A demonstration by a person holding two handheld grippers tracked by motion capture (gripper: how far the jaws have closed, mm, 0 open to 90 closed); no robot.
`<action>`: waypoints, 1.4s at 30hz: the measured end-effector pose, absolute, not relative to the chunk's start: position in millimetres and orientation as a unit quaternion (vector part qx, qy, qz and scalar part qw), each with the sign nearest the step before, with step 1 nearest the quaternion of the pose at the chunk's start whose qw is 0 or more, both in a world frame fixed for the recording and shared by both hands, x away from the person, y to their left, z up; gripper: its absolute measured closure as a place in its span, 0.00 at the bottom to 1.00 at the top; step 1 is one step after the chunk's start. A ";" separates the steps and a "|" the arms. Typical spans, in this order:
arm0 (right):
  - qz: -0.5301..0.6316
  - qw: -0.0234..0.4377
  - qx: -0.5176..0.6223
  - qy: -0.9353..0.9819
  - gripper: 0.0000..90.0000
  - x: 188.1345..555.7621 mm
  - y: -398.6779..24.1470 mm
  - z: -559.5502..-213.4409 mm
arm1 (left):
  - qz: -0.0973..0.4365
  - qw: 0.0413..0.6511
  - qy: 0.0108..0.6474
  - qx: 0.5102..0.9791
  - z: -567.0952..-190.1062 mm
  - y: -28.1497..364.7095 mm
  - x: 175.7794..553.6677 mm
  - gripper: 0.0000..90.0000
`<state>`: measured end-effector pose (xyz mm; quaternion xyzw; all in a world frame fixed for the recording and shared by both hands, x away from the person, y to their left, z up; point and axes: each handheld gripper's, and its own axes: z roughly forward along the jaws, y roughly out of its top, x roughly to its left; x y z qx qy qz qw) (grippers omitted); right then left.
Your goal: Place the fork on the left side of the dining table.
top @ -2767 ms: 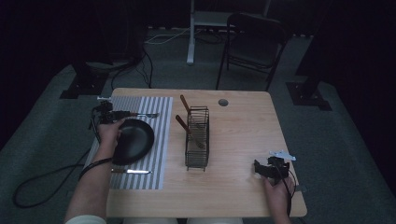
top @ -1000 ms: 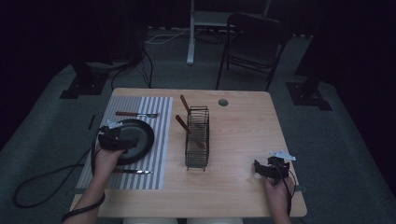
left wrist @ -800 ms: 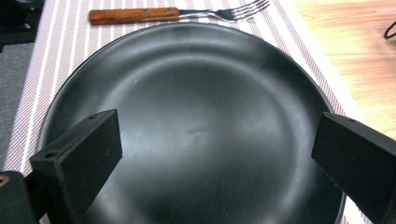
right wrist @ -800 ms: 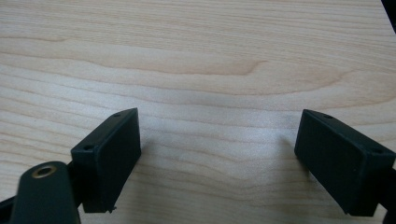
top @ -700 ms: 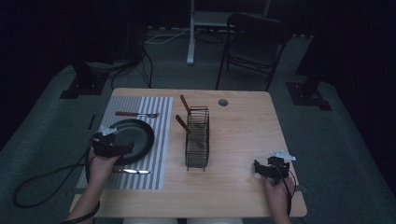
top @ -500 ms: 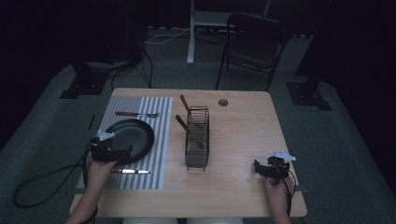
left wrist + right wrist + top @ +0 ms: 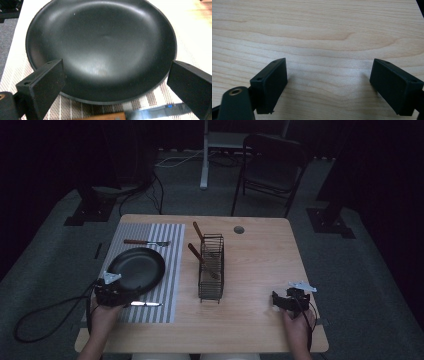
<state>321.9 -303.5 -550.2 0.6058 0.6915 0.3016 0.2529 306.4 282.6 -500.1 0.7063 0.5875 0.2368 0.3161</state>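
Note:
A black round plate (image 7: 136, 269) lies on a striped placemat (image 7: 172, 245) at the table's left. My left gripper (image 7: 112, 292) is at the plate's near-left rim, open, and holds nothing. In the left gripper view the plate (image 7: 100, 45) lies just beyond the wide-spread jaws of the gripper (image 7: 117, 75). A wooden-handled knife (image 7: 155, 111) lies under them, its blade pointing right. My right gripper (image 7: 280, 301) rests near the front right corner, open over bare wood (image 7: 317, 30), and the right gripper view shows nothing between its jaws.
A black wire rack (image 7: 211, 267) stands mid-table with two wooden-handled utensils (image 7: 202, 260) leaning in it. Another wooden-handled utensil (image 7: 145, 242) lies at the back of the mat. The knife (image 7: 145, 304) lies along the mat's front. A round cable hole (image 7: 238, 229) sits at the back.
My left gripper has drawn back from the plate's far-left side toward me, to the plate's near-left rim. The right gripper has not moved.

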 end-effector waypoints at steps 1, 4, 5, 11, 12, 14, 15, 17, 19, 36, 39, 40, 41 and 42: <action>0.302 0.253 0.606 0.692 0.16 321.9 -303.6 -550.2 | 0.234 0.315 0.590 0.706 -501.3 282.7 304.0 0.02; 0.301 0.253 0.606 0.692 0.16 321.9 -303.6 -550.1 | 0.235 0.316 0.593 0.702 -506.4 283.4 296.4 0.02; 0.301 0.253 0.606 0.692 0.16 321.9 -303.6 -550.1 | 0.235 0.316 0.593 0.702 -506.4 283.4 296.4 0.02; 0.301 0.253 0.606 0.692 0.16 321.9 -303.6 -550.1 | 0.250 0.307 0.606 0.690 -512.7 287.5 285.4 0.02; 0.301 0.253 0.606 0.692 0.16 321.9 -303.6 -550.1 | 0.253 0.304 0.608 0.689 -513.7 288.4 283.5 0.02; 0.301 0.253 0.606 0.692 0.16 321.9 -303.5 -550.1 | 0.258 0.299 0.611 0.686 -515.9 290.6 280.2 0.02; 0.301 0.253 0.606 0.692 0.16 321.9 -303.6 -550.1 | 0.260 0.299 0.613 0.684 -517.2 291.6 278.4 0.02; 0.301 0.253 0.606 0.692 0.16 321.9 -303.6 -550.1 | 0.261 0.295 0.616 0.682 -520.2 294.2 275.1 0.02; 0.301 0.253 0.606 0.692 0.16 321.9 -303.6 -550.1 | 0.263 0.290 0.623 0.677 -524.6 297.1 272.2 0.02; 0.301 0.253 0.606 0.692 0.16 321.9 -303.6 -550.1 | 0.255 0.264 0.637 0.678 -545.2 310.7 255.3 0.02; 0.301 0.253 0.606 0.692 0.16 321.9 -303.6 -550.1 | 0.261 0.267 0.636 0.676 -546.7 310.2 254.0 0.02; 0.301 0.253 0.606 0.692 0.16 321.9 -303.6 -550.1 | 0.261 0.267 0.636 0.676 -546.7 310.2 254.0 0.02; 0.301 0.253 0.606 0.692 0.16 321.9 -303.6 -550.1 | 0.261 0.268 0.636 0.675 -546.7 310.3 253.9 0.02; 0.301 0.253 0.606 0.692 0.16 321.9 -303.6 -550.1 | 0.260 0.268 0.636 0.675 -546.7 310.3 253.9 0.02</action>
